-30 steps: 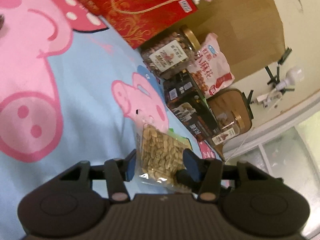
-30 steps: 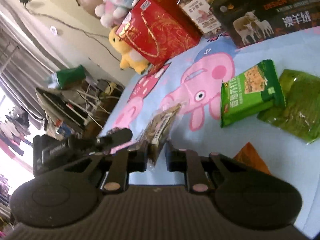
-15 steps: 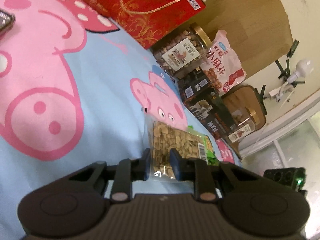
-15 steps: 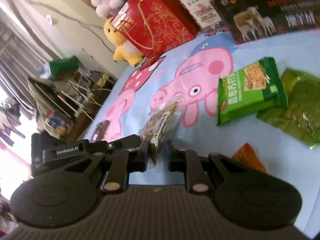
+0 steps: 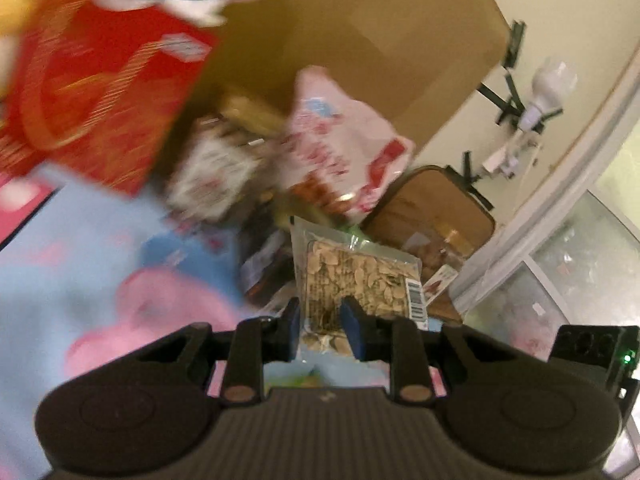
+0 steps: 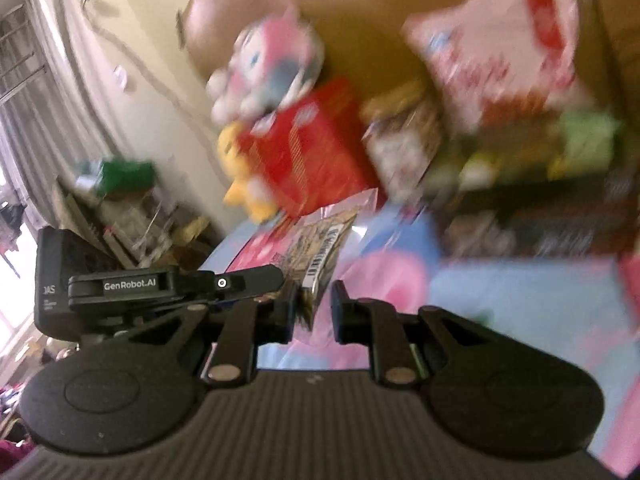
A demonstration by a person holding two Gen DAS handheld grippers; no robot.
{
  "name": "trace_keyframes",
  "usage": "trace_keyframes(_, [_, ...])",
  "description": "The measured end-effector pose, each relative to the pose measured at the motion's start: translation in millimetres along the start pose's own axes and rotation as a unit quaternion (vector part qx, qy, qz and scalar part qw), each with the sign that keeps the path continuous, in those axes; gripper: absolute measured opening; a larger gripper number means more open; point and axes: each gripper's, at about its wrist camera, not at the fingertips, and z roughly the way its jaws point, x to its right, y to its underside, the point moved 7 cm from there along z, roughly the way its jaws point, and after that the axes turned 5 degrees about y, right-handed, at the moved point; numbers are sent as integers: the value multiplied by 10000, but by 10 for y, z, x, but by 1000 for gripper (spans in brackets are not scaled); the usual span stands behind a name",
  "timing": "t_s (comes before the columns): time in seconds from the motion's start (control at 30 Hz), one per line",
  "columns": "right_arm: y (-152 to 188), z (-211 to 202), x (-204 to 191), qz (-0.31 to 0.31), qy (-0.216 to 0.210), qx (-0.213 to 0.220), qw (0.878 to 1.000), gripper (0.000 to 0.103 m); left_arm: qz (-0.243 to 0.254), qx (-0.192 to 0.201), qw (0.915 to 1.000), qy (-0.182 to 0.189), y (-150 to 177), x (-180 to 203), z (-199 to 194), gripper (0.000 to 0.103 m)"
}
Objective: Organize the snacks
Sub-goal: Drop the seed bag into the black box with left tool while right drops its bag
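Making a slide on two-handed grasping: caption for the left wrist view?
Left tool pinches a clear bag of seeds, lifted above the cartoon blanket.

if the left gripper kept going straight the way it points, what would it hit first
Probably the dark box and jar just past the seed packet pinched in the left gripper, before the white snack bag. Blur leaves depth uncertain.

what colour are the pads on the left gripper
Dark blue pads, clearest in the left wrist view.

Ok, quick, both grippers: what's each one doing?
Left gripper: shut on the clear plastic seed packet.
Right gripper: shut on the same packet's edge.
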Motion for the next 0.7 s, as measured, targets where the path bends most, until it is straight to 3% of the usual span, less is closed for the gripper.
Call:
trace_keyframes(0.1, [-306, -19, 300, -52, 369, 247, 9990, 22, 219, -95, 9997, 2, -252, 133, 470, 23])
trace_keyframes(0.23, [-553, 171, 721, 71, 747, 277, 9968, 23, 480, -213, 9973, -517, -377, 127, 995, 25])
trace_keyframes(0.27, [-576, 244, 805, 46, 859, 272, 9959, 24, 552, -238, 9957, -706, -384, 116, 1099, 28])
trace_keyframes(0.33, [-597, 398, 951, -148, 1284, 251, 9913, 38, 689, -297, 9921, -1009, -382, 81, 1219, 42])
trace_keyframes(0.4, [-575, 502, 1081, -352, 1717, 177, 9844, 45, 602, -278, 9933, -941, -352, 71, 1173, 47])
trace_keyframes(0.47, [-553, 427, 1213, -308, 1883, 318, 9811, 46, 556, -134, 9952, -795, -328, 108, 1005, 49])
trace_keyframes(0.6, [-494, -12, 1304, 204, 1587, 753, 9842, 46, 481, 127, 9969, -606, -189, 152, 543, 59])
trace_keyframes(0.7, [-268, -187, 1252, 322, 1232, 632, 9898, 54, 220, -49, 9978, -622, 98, 33, 301, 60])
